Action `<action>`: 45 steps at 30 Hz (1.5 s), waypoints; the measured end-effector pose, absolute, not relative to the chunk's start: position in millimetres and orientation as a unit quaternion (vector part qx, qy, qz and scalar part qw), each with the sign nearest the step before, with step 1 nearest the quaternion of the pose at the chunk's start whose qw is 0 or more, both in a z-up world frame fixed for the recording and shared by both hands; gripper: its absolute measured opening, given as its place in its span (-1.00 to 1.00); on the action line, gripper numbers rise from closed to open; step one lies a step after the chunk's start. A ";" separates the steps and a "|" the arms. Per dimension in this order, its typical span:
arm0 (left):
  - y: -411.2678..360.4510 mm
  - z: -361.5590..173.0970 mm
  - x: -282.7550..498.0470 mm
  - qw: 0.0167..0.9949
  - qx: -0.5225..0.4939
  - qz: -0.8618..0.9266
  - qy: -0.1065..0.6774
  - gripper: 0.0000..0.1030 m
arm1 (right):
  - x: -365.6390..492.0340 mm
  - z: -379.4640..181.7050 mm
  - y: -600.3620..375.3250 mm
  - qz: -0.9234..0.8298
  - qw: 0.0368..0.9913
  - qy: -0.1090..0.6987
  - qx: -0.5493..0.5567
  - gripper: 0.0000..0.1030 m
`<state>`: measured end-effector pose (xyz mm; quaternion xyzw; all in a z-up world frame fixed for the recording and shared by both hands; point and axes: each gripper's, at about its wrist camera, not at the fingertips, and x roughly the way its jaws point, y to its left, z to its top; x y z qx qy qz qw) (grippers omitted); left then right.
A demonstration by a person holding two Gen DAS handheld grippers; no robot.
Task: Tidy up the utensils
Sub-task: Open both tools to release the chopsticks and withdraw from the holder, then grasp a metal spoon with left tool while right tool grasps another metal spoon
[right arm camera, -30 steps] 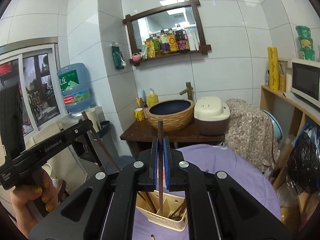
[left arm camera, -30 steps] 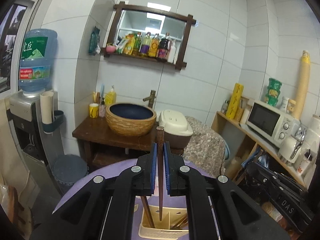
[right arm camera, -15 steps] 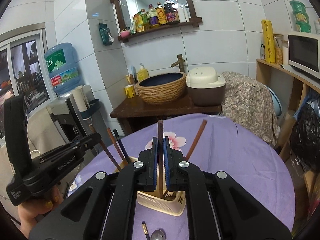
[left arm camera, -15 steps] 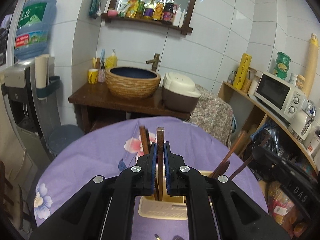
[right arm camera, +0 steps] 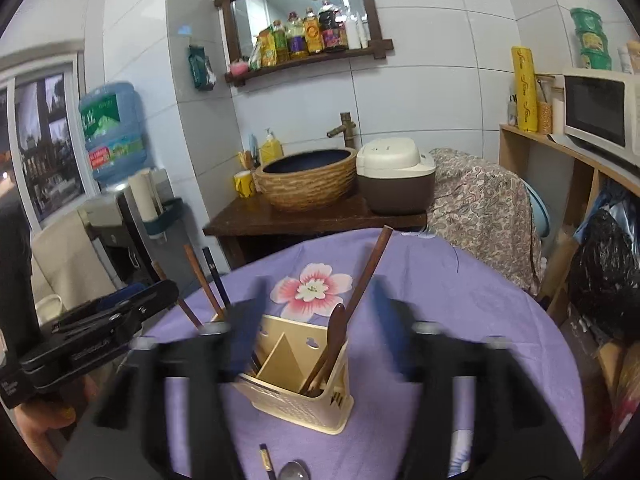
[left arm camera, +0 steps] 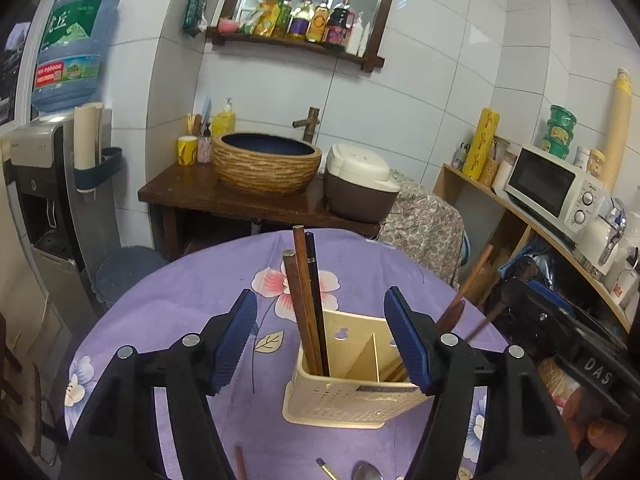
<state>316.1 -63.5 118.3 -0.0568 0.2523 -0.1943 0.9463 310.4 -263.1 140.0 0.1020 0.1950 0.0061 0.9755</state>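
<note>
A cream utensil caddy (left arm camera: 352,392) with a divider stands on the purple flowered tablecloth (left arm camera: 192,292). Three dark chopsticks (left arm camera: 306,300) stand in its left compartment. Wooden spoons (right arm camera: 360,284) lean in its right compartment. My left gripper (left arm camera: 320,340) is open and empty just in front of the caddy. My right gripper (right arm camera: 316,328) is open, blurred, and empty, with the caddy (right arm camera: 296,392) between its jaws in view. A metal spoon (right arm camera: 294,472) and a dark chopstick (right arm camera: 266,462) lie on the cloth near me.
Behind the round table stand a wooden stand with a woven basin (left arm camera: 266,166) and a rice cooker (left arm camera: 360,184). A water dispenser (left arm camera: 48,184) is at the left. A shelf with a microwave (left arm camera: 556,188) is at the right.
Both grippers were shut on an upright chopstick or utensil above the caddy. Both have opened and those pieces now stand in the caddy. Both views have dropped closer to the table.
</note>
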 end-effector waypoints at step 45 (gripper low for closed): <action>-8.2 -27.4 174.3 0.879 0.056 -0.331 0.338 0.55 | 184.3 -31.7 -222.4 0.009 0.938 0.345 0.035 0.56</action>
